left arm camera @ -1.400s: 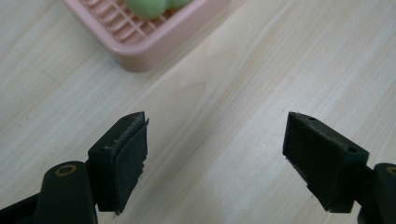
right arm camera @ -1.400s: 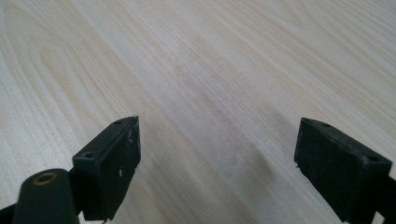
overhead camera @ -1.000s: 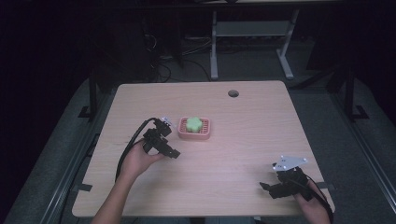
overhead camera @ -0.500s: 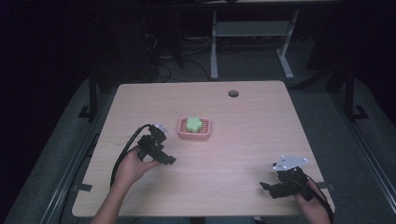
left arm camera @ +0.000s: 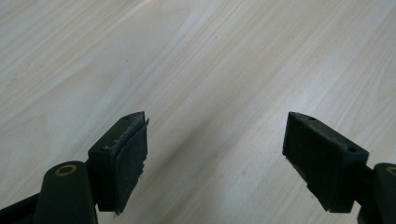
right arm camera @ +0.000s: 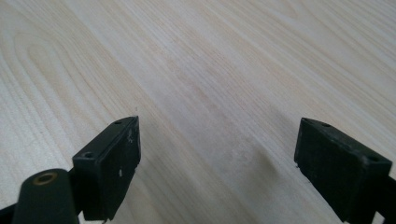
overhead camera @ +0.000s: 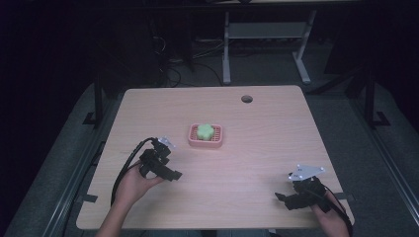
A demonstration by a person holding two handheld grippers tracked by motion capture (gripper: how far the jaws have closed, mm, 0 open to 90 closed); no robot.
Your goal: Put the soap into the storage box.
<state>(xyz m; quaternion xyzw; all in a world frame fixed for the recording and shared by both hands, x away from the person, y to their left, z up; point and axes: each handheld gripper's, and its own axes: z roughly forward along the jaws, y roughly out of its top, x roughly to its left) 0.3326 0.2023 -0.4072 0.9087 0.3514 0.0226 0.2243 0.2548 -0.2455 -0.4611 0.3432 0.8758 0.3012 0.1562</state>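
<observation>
At the table's (overhead camera: 257,118) left front, the left claw (overhead camera: 174,175) lay low over bare wood, jaws wide, holding nothing. Just beyond it, mid-table, the pink tray (overhead camera: 219,139) held the green flower-shaped piece (overhead camera: 205,131), seated inside it. At the right front corner, the right claw (overhead camera: 279,197) rested jaws wide, empty too. Judged: the placing looked done; nothing visibly remained but parking both claws.
</observation>
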